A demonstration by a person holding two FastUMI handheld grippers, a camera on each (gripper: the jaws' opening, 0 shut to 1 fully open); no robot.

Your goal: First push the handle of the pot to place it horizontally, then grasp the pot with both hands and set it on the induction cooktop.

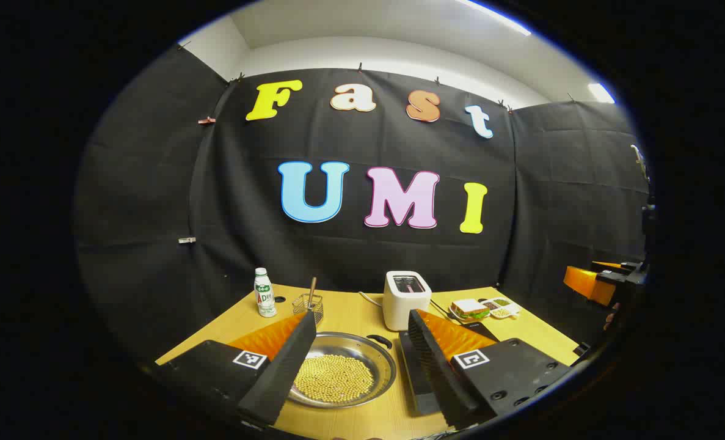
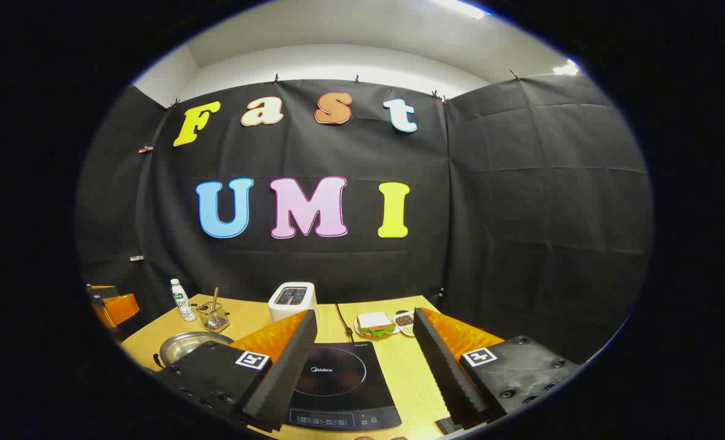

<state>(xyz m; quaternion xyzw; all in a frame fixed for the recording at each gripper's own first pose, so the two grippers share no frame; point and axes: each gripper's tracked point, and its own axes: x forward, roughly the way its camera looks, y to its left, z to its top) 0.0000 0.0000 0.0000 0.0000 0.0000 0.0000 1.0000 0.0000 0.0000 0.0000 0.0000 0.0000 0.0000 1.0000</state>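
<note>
- Nearest in the left gripper view, the left tool [image 1: 357, 366] hangs above the bench [image 1: 362, 315] with its two fingers spread wide apart and nothing between them.
- Below and between those fingers sits the pot [image 1: 344, 370], a shallow metal pan holding a layer of small pale round beans.
- One dark handle [image 1: 379, 340] of the pot shows at its far right rim.
- Just right of the pot lies the induction cooktop [image 1: 417, 376], partly hidden by the right-hand finger.
- Farther back on the bench stand a white toaster [image 1: 406, 298], a small wire basket [image 1: 308, 305] with a stick in it, and a white bottle [image 1: 264, 293].
- A plate with a sandwich [image 1: 470, 308] rests to the right of the toaster, with a little dish of food just beside it.
- In the right gripper view, the right tool [image 2: 362, 373] is also held open, its fingers wide apart above the induction cooktop [image 2: 338, 382].
- There the pot [image 2: 188, 345] lies at the left of the bench, beside the cooktop and not on it.
- At the far left edge of that view the other tool shows, well apart.
</note>
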